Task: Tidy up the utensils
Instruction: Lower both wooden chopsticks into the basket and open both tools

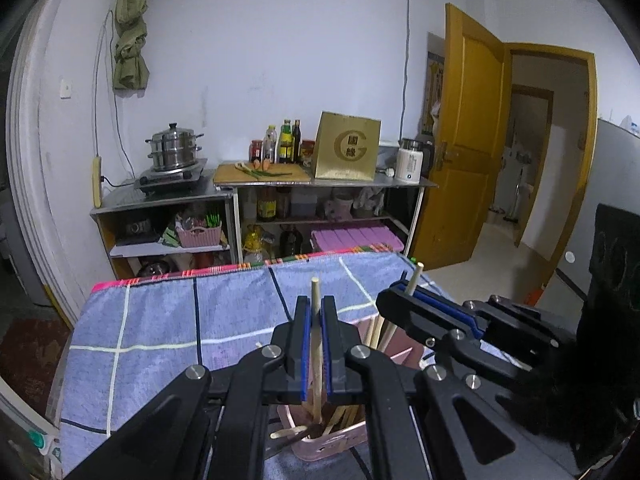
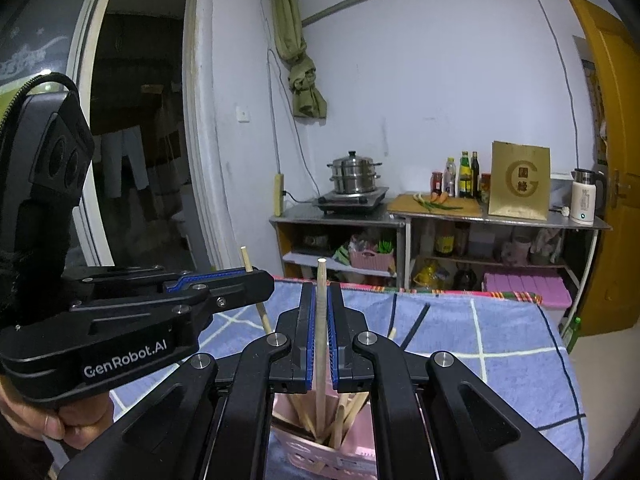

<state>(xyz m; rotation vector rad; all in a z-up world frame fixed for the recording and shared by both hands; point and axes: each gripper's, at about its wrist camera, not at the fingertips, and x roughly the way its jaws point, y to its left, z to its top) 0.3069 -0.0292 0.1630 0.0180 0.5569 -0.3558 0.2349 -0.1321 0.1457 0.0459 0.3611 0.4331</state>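
Left gripper (image 1: 316, 312): pinches a chopstick (image 1: 315, 292), upright over the holder (image 1: 332, 444).
Right gripper (image 2: 320, 300): pinches a second chopstick (image 2: 320, 320), lower end in the holder.
Cloth (image 1: 160, 320): bare toward far edge.

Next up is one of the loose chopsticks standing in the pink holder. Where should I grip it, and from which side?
Grip it by the upper shaft, coming from above. The loose chopsticks lean with their lower ends down inside the pink holder, whose walls block any side approach. Only the tops stand free. The left gripper and right gripper each already pinch a chopstick this way.
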